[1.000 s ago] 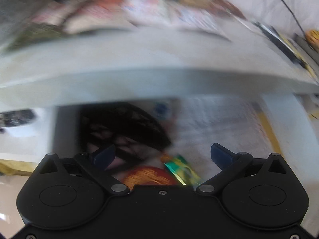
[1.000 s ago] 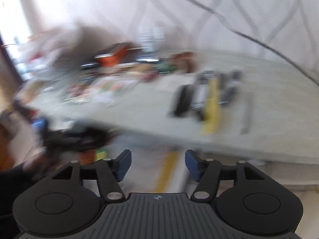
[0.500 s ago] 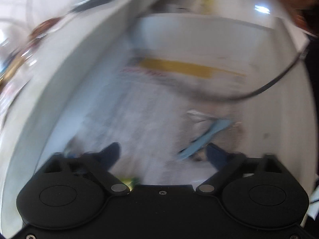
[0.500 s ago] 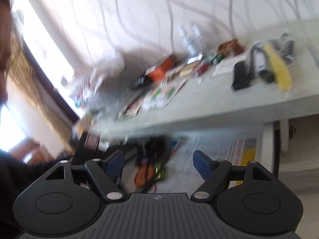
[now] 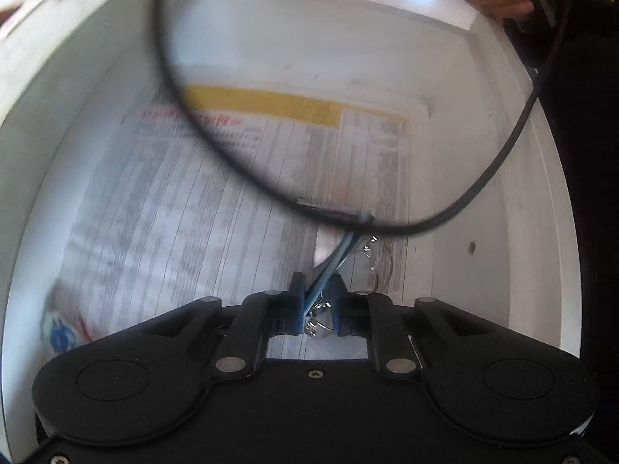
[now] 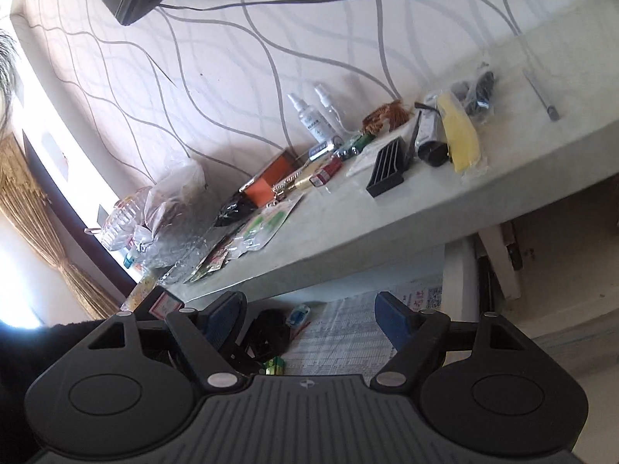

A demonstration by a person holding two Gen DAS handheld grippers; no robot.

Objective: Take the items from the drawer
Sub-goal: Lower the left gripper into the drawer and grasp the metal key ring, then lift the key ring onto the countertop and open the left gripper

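Drawer point(image 5: 499, 178): blue strip point(image 5: 332, 266) between left tongs point(image 5: 318, 301)

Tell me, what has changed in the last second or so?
The left gripper swung from the cluttered end of the drawer to the newspaper end, and its fingers are closing on a thin blue item lying there. The right gripper dropped from facing the tabletop to looking into the drawer, with fingers a little wider. The tabletop items look unmoved.
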